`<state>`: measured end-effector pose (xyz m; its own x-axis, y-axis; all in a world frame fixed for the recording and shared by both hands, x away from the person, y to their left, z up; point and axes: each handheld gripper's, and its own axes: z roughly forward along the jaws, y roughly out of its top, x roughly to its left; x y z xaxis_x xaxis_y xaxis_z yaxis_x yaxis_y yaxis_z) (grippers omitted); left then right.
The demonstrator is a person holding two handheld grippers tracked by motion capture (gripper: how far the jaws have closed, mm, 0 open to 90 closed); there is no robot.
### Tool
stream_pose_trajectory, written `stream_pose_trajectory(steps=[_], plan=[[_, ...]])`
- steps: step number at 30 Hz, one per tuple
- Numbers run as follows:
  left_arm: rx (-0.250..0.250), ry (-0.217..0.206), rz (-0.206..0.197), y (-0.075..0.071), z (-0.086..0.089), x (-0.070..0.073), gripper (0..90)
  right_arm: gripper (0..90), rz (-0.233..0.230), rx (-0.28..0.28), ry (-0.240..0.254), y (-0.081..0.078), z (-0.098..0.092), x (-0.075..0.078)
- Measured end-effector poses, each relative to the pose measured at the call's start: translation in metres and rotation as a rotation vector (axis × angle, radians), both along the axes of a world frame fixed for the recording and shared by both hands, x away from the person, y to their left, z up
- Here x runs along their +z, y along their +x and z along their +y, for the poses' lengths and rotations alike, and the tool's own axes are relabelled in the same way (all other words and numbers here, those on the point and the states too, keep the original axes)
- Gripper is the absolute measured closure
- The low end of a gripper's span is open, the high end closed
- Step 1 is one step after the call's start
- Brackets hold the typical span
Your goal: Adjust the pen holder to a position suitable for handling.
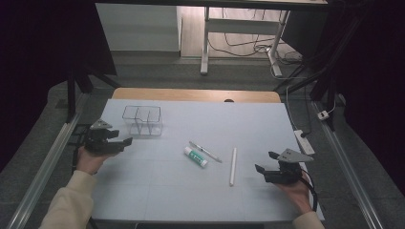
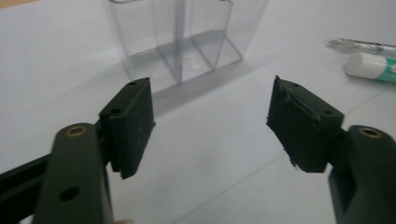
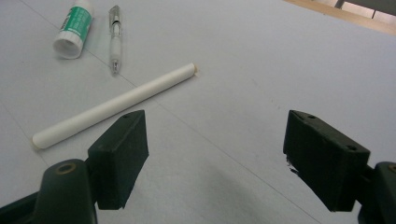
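A clear plastic organizer point(image 1: 142, 120) with several compartments stands empty at the mat's back left. My left gripper point(image 1: 122, 138) is just left of it, open, with nothing between the jaws; in the left gripper view point(image 2: 211, 95) it faces the organizer point(image 2: 182, 42). A green-and-white glue stick point(image 1: 196, 157) point(image 2: 371, 66) point(image 3: 74, 29) and a clear pen point(image 1: 205, 151) point(image 2: 362, 45) point(image 3: 115, 37) lie side by side mid-table. A white rod point(image 1: 233, 166) point(image 3: 116, 103) lies right of them. My right gripper point(image 1: 265, 161) point(image 3: 215, 121) is open and empty, right of the rod.
A pale grey mat point(image 1: 191, 195) covers the table, and a wooden edge point(image 1: 191, 94) shows at the back. A white power strip point(image 1: 304, 141) lies off the mat's right side. Desk legs point(image 1: 205, 47) and cables are on the floor beyond.
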<state>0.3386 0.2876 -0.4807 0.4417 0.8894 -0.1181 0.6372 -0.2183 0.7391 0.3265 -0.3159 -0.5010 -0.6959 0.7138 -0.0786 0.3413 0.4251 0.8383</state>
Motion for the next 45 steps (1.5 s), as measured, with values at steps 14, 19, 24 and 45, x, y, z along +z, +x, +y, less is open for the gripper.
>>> stream_pose_trajectory(steps=[14, 19, 24, 45], plan=[[0.052, 0.068, 0.0, 0.028, 0.014, 0.004, 66.5, 21.7, 0.003, 0.0, -0.01, 0.001, 0.001, -0.002], [0.066, 0.081, 0.009, 0.036, 0.019, -0.002, 87.4, 21.9, 0.006, -0.001, -0.009, 0.001, 0.001, -0.002], [0.094, 0.077, 0.021, 0.047, 0.026, -0.007, 89.5, 22.1, 0.007, -0.001, -0.013, 0.001, 0.001, -0.003], [0.111, 0.048, 0.03, 0.079, 0.029, -0.02, 89.4, 22.4, 0.003, 0.0, -0.015, 0.0, 0.002, -0.003]])
